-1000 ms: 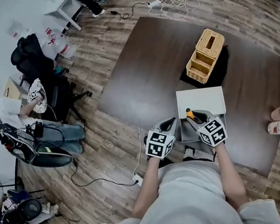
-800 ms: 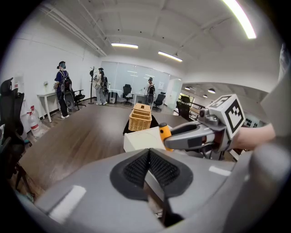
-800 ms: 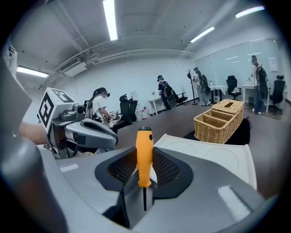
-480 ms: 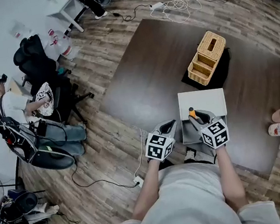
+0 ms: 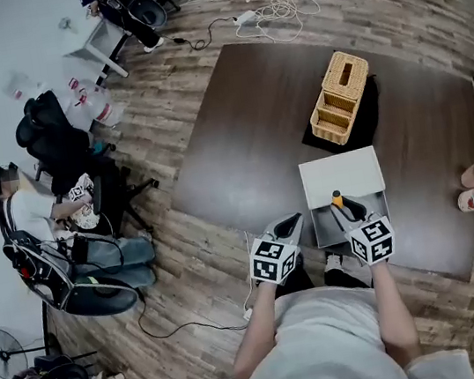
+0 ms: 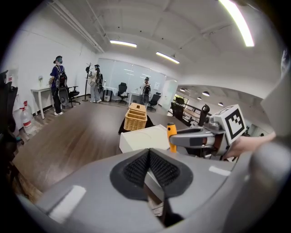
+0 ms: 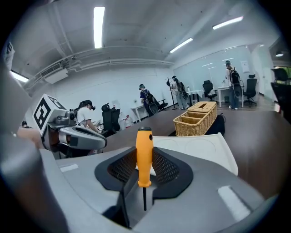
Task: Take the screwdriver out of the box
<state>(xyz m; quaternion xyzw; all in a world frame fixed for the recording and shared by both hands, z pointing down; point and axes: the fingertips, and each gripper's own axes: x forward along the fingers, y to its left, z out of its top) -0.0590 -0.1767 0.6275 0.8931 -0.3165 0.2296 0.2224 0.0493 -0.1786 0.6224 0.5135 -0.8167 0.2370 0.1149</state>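
Note:
An orange-handled screwdriver (image 7: 144, 157) stands upright with my right gripper (image 7: 144, 169) shut on its handle, the thin shaft pointing down. In the head view the screwdriver (image 5: 338, 199) is just above the open white box (image 5: 342, 178) near the table's front edge, held by the right gripper (image 5: 348, 209). My left gripper (image 5: 287, 224) hovers left of the box with its jaws pressed together and nothing in them. The left gripper view shows the left gripper (image 6: 150, 168), the box (image 6: 143, 138) and the raised screwdriver (image 6: 171, 137).
A wicker basket (image 5: 339, 97) on a black mat stands beyond the box on the dark table (image 5: 245, 129). A cup and a small bottle (image 5: 472, 191) sit at the right edge. Chairs and a seated person (image 5: 32, 217) are off to the left; cables (image 5: 271, 11) lie on the floor.
The right gripper with the screwdriver has kept its place just above the box. The head camera has tilted, so the whole scene has shifted slightly.

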